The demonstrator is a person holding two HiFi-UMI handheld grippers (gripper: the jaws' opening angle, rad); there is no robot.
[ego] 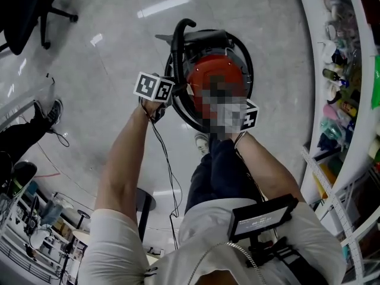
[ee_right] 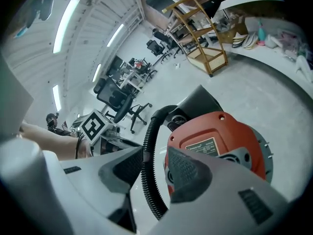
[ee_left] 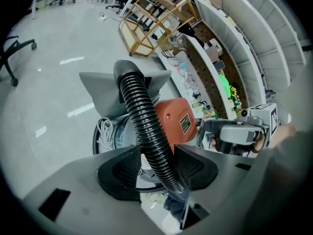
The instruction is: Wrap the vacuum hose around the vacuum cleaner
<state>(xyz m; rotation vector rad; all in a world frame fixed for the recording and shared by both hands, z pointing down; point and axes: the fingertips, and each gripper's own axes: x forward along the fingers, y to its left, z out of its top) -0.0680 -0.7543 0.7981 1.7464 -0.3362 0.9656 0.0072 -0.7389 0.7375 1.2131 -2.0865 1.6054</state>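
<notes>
While both tools clamp same hose, wrapping step looks under way. Left gripper (ee_left: 156, 155) closed on black ribbed vacuum hose (ee_left: 139, 111); right gripper (ee_right: 155, 163) closed on it further along. Hose curves beside red vacuum cleaner (ego: 212, 73), which stands on floor (ego: 107, 34) at person's feet. Loop seems only partly laid. Next move likely: carry slack round cleaner, keep hose snug, avoid kink. Count: one vacuum cleaner, one hose, two grippers, one coiled white cord (ee_left: 103, 130).

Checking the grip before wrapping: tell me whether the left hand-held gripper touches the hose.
Touching. The left gripper view shows the hose running between the left hand-held gripper's pads, pressed against both.
</notes>
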